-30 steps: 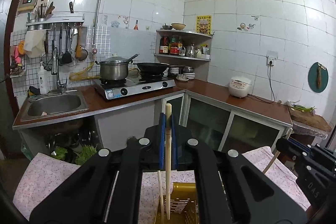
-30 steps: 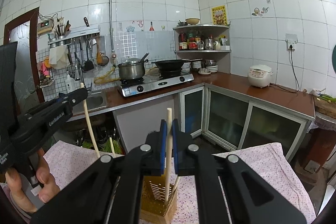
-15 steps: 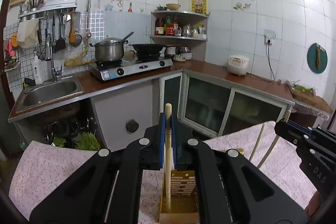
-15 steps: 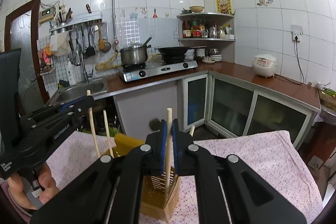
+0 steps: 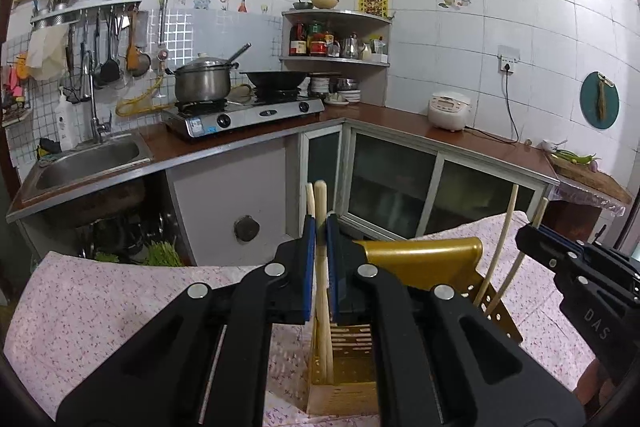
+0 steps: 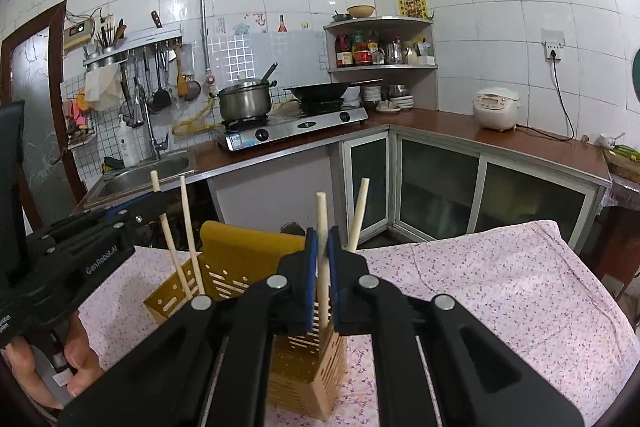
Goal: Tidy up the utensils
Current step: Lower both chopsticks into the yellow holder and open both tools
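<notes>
A gold perforated utensil holder (image 5: 424, 257) stands on the table with a pink floral cloth (image 5: 100, 307). My left gripper (image 5: 320, 227) is shut on an upright pale wooden chopstick (image 5: 320, 199) whose lower end reaches into the holder's near compartment, beside a second chopstick. In the right wrist view my right gripper (image 6: 322, 239) is shut on another chopstick (image 6: 322, 211) that dips into the holder (image 6: 240, 259); a loose chopstick (image 6: 358, 215) leans beside it. Each gripper shows in the other's view: the right gripper (image 5: 528, 233) and the left gripper (image 6: 156, 201), the latter held by a hand (image 6: 72, 367).
Beyond the table runs an L-shaped counter (image 5: 400, 115) with a sink (image 5: 88, 163), a gas stove (image 5: 244, 115) bearing a pot and a wok, and a rice cooker (image 5: 448, 111). Glass-door cabinets (image 6: 440, 187) stand below it. Cloth-covered table (image 6: 480, 287) stretches right of the holder.
Both grippers have sunk with their chopsticks, whose lower ends now sit deeper in the gold holder. The holder shows larger and higher in both views.
</notes>
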{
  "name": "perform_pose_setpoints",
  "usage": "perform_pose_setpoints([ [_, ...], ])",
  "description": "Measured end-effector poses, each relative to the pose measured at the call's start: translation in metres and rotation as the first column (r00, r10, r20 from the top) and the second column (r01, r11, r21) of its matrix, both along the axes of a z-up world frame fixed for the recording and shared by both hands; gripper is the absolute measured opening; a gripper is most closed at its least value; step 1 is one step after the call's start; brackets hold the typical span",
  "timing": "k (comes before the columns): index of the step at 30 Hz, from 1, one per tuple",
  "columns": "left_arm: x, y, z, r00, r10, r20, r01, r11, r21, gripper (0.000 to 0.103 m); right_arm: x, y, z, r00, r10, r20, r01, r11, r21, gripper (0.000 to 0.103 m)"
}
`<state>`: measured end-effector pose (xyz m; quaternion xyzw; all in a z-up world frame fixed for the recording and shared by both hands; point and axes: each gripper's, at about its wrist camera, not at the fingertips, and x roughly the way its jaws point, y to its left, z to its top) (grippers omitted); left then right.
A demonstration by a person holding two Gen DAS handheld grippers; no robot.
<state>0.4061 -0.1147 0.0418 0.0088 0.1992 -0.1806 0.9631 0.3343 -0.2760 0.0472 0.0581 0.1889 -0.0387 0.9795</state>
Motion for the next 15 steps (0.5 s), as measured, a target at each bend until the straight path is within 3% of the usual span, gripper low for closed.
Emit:
perform_pose_setpoints([
  [10,-0.003,0.004,-0.002,1.000,0.006,-0.018,-0.006,1.000,-0.006,0.005,0.011,-0.003,-0.006,0.999,0.029,-0.043,-0.028,0.999,0.026,0.007],
  [15,-0.015,0.005,0.001,0.999,0.036,-0.010,-0.035,0.999,0.029,0.005,0.014,-0.011,-0.009,0.998,0.014,-0.068,-0.011,0.999,0.032,0.007],
])
